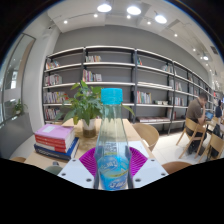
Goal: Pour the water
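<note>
Bottle point(112, 140) is held upright, cap up, clamped between claw point(113, 163) pads. Bench point(140, 132) extends beyond bottle; plant point(87, 105) and books point(56, 140) left of bottle.

Bright ceiling lights point(132, 11), window point(16, 70) daylight, strong fisheye curvature, soft focus.

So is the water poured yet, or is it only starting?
Only starting. Done: the gripper has the water bottle upright between its pink pads. In hand: holding it above the table. Left: its blue cap is on, and no cup shows, so no pouring yet.
</note>
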`<state>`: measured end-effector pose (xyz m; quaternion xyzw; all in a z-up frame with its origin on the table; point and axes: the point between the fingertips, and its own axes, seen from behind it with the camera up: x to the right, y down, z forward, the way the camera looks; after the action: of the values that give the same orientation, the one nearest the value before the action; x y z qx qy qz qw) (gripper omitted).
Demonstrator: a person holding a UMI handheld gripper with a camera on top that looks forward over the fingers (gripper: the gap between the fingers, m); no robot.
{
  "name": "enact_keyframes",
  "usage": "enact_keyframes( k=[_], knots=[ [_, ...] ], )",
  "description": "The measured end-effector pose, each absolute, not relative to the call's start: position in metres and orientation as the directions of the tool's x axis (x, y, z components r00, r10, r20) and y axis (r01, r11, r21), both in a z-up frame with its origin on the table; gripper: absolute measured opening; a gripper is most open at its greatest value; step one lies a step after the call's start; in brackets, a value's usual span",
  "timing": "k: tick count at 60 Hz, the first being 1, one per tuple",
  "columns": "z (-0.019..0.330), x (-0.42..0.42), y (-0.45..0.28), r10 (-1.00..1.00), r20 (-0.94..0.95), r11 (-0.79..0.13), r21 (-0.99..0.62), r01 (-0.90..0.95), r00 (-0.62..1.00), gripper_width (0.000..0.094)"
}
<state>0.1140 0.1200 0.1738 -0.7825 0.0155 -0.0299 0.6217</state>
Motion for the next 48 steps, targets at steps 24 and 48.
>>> enact_keyframes(
  k=[24,48],
  knots=[
    [0.095,0.131,0.110,-0.090,-0.009,-0.261,-0.965,-0.032,0.996,0.0420],
    [0.069,0.132,0.060,-0.140,-0.001,-0.388,-0.920,-0.055,0.990,0.0817]
  ],
)
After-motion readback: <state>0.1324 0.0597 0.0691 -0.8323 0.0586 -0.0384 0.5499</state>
